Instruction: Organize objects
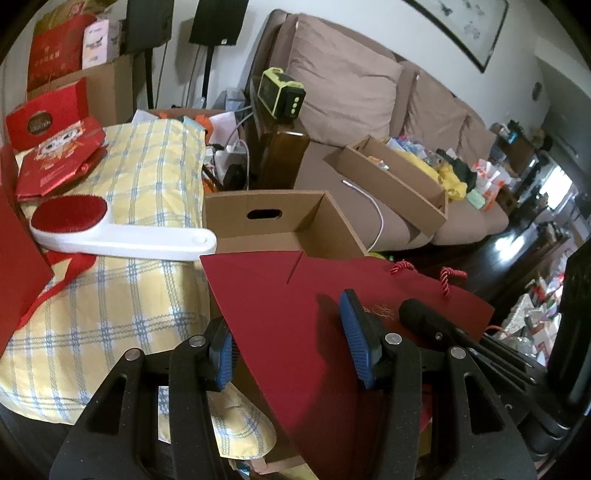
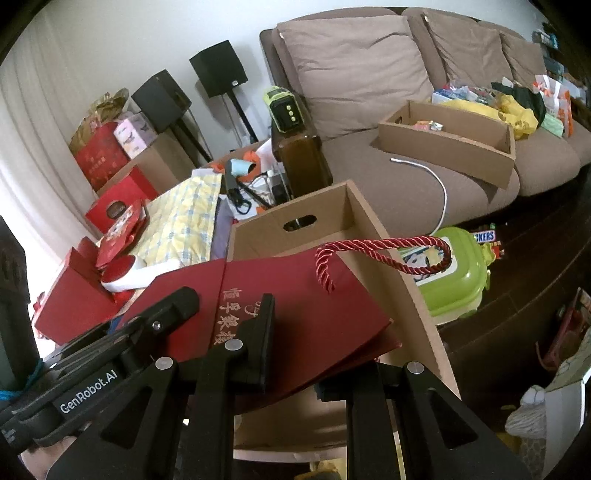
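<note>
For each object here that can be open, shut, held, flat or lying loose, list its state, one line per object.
Red paper bag: folded flat, held over the box.
Left gripper: astride the bag's edge; grip unclear.
Right gripper: shut on the bag.
Nearest cardboard box: open-topped.
Cardboard box on sofa: open, holding small items.
Red-and-white brush: lying loose on the checked cloth.

Flat red gift bag (image 2: 295,314) over open cardboard box (image 2: 369,236)

A lived-in living room at home: a long brown sofa (image 2: 406,173) with cushions (image 2: 354,62), speakers on stands (image 2: 218,68), a framed picture (image 1: 465,26), and gift clutter everywhere.
</note>
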